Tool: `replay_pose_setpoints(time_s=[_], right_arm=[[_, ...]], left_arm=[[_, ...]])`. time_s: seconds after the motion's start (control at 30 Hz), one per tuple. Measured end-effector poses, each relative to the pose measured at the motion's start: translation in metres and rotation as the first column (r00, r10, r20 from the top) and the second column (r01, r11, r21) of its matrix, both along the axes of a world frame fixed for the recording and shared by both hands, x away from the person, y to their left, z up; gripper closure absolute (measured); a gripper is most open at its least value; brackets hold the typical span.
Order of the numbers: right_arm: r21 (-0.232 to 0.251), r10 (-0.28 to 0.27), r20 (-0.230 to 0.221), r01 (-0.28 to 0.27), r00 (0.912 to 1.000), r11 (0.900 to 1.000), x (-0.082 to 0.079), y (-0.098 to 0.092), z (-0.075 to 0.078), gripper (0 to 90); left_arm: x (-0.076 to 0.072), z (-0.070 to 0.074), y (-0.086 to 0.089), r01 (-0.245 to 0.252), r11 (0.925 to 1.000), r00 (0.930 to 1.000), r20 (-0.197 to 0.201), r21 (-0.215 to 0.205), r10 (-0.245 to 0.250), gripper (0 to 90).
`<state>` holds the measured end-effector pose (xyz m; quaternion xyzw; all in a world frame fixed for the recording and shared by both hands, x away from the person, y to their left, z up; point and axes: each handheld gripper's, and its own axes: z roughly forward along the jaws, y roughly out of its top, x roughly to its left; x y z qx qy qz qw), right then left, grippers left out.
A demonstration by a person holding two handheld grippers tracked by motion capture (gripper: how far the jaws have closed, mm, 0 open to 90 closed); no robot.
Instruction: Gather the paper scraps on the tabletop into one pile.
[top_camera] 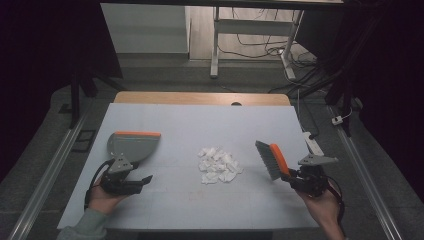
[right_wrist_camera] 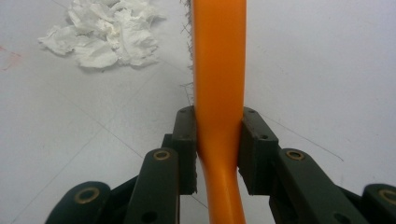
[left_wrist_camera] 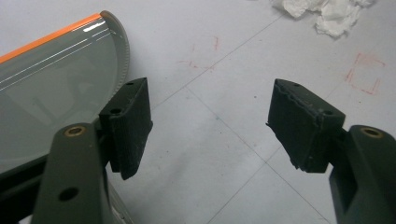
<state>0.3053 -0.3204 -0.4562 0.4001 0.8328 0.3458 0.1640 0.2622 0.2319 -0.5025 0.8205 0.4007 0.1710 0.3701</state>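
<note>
Now the brush (top_camera: pixel 271 159) is clamped by its orange handle in the right gripper (top_camera: pixel 295 176); paper scraps (top_camera: pixel 218 165) lie between it and the dustpan (top_camera: pixel 131 145), beside the open, empty left gripper (top_camera: pixel 142 179).

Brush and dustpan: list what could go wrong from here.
1. The left gripper stands open beside the dustpan, not clamped on it, so a sweep may push the pan away.
2. The paper scraps are light and loosely piled; a fast stroke may scatter them.
3. The right gripper pinches only the brush by its narrow handle, so it may twist.
</note>
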Motion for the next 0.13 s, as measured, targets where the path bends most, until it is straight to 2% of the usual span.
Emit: replay_pose_setpoints(time_s=[0.13], right_arm=[[0.001, 0.003, 0.001, -0.003, 1.0, 1.0, -0.0003, 0.0, 0.0004, 70.5]], left_arm=[[-0.0001, 0.0001, 0.0001, 0.0, 1.0, 1.0, 0.0, 0.0, 0.0, 30.7]])
